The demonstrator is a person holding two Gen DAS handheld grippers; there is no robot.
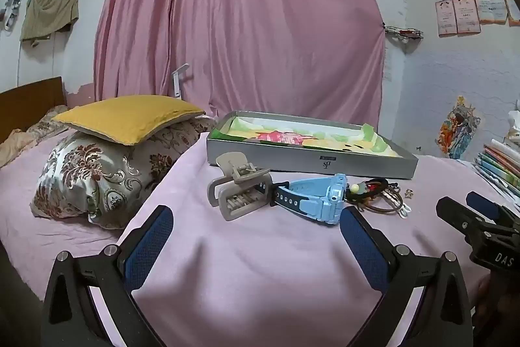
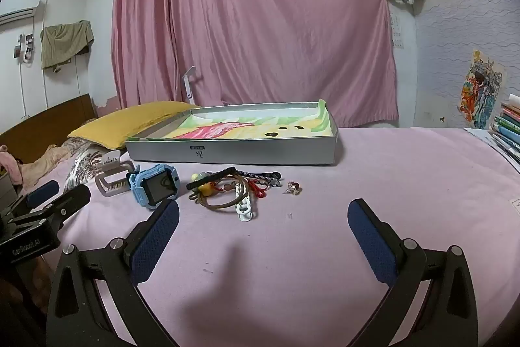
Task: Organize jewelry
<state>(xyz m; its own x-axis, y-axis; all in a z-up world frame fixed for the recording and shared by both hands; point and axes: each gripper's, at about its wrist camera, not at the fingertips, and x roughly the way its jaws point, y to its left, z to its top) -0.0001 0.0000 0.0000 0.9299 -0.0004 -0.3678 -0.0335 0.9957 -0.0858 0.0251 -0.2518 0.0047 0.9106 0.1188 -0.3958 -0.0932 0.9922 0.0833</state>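
A shallow silver box (image 1: 312, 163) (image 2: 234, 153) lined with a colourful cartoon sheet lies on the pink bedspread. In front of it lie a beige hair claw clip (image 1: 240, 191) (image 2: 112, 179), a light-blue watch (image 1: 312, 199) (image 2: 154, 186), a tangle of bracelets and hair ties (image 1: 380, 194) (image 2: 227, 191) and a small earring (image 1: 409, 193) (image 2: 293, 187). My left gripper (image 1: 256, 223) is open and empty, just short of the clip and watch. My right gripper (image 2: 263, 217) is open and empty, just short of the bracelets.
A yellow cushion (image 1: 126, 116) rests on a floral pillow (image 1: 97, 178) at the left. A stack of books (image 1: 500, 161) (image 2: 508, 132) lies at the bed's right edge. A pink curtain (image 1: 240, 21) hangs behind the box.
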